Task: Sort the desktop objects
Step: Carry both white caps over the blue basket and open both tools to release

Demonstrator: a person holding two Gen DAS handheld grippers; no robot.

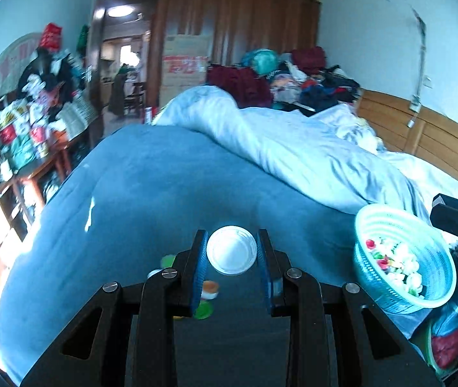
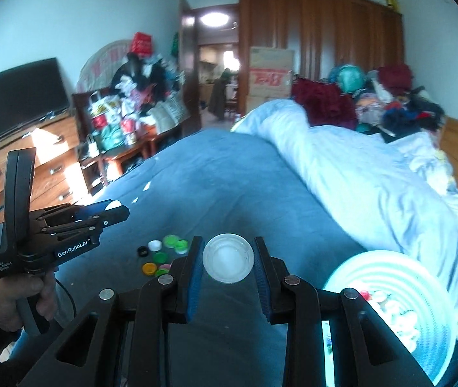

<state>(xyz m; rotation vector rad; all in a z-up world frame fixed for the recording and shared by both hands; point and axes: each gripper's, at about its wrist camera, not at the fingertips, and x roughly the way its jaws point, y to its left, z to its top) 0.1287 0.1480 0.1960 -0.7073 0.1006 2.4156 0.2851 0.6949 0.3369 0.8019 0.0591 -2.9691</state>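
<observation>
My left gripper (image 1: 231, 251) is shut on a white bottle cap (image 1: 231, 251), held above the blue bed cover. My right gripper (image 2: 228, 258) is shut on a clear whitish round lid (image 2: 228, 253). Several loose caps (image 2: 164, 253), green, white, black and yellow, lie on the cover to the left of the right gripper; some show under the left gripper (image 1: 209, 290). A teal basket (image 1: 403, 258) holding several caps stands to the right; it also shows in the right wrist view (image 2: 390, 277). The left gripper (image 2: 114, 208) shows at the left with the white cap in its tips.
A rumpled pale quilt (image 2: 358, 174) covers the bed's right side, with heaped clothes (image 2: 374, 100) behind. A wooden dresser with a TV (image 2: 16, 103) and a cluttered shelf (image 2: 122, 122) stand on the left. A wardrobe and cardboard boxes (image 2: 271, 74) stand at the back.
</observation>
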